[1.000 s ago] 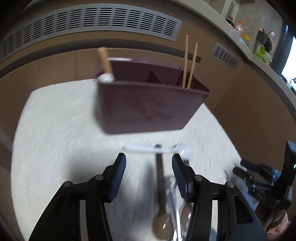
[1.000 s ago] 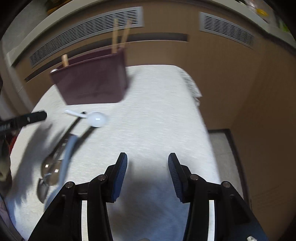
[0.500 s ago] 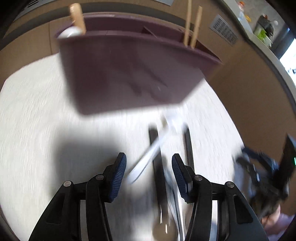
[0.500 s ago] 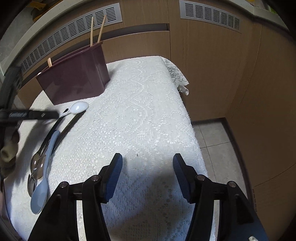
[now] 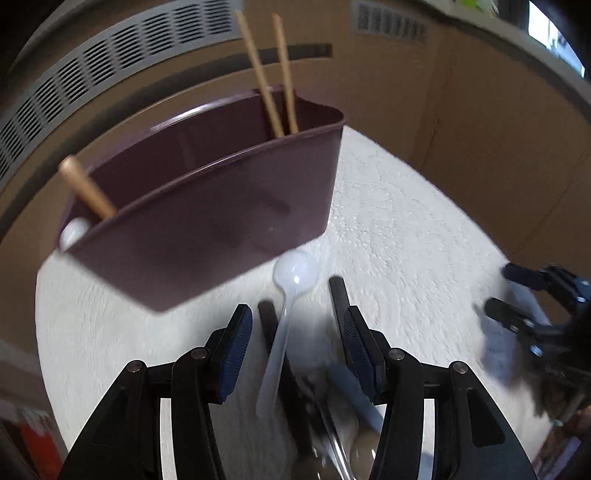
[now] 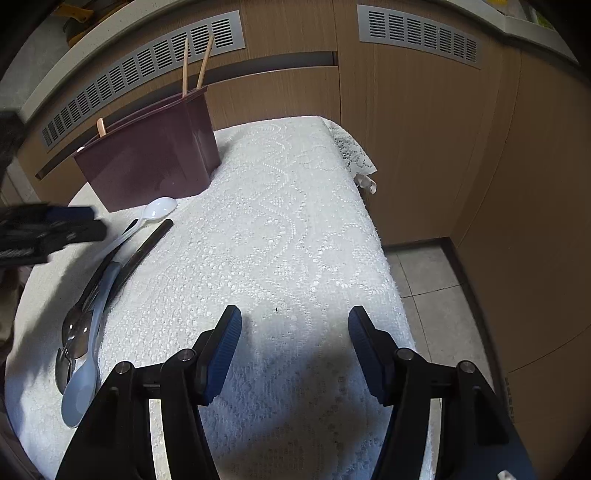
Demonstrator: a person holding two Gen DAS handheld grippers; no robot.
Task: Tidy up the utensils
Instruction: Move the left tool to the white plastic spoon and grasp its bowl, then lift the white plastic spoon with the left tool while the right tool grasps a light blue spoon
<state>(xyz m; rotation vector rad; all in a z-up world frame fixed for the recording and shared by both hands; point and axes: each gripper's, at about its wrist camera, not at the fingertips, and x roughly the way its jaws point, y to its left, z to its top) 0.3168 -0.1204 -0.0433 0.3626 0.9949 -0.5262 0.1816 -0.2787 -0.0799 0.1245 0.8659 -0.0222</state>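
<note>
Right wrist view: a lace-textured white cloth (image 6: 295,229) covers the worktop, with a maroon plastic caddy (image 6: 147,162) at its far left corner holding two wooden chopsticks (image 6: 194,62). Near the left edge lie a white plastic spoon (image 6: 157,208) and dark-handled steel spoons (image 6: 110,280). Left gripper (image 5: 295,354) is spread above the white spoon; right gripper (image 6: 293,350) is spread, empty.

The setting looks like a home kitchen or dining corner. A table covered by a white lace tablecloth (image 6: 295,229) carries a maroon utensil caddy (image 6: 155,162) with wooden chopsticks (image 6: 194,62) standing in it, well ahead and left of the right claw, and spoons (image 6: 83,332) lie on the cloth to that claw's left. Beyond the table runs wood-panelled cabinetry (image 6: 424,129) fitted with grey ventilation grilles (image 6: 417,35) under a pale countertop edge (image 6: 532,27). Beige floor tiles (image 6: 436,295) show to the right of the table.
</note>
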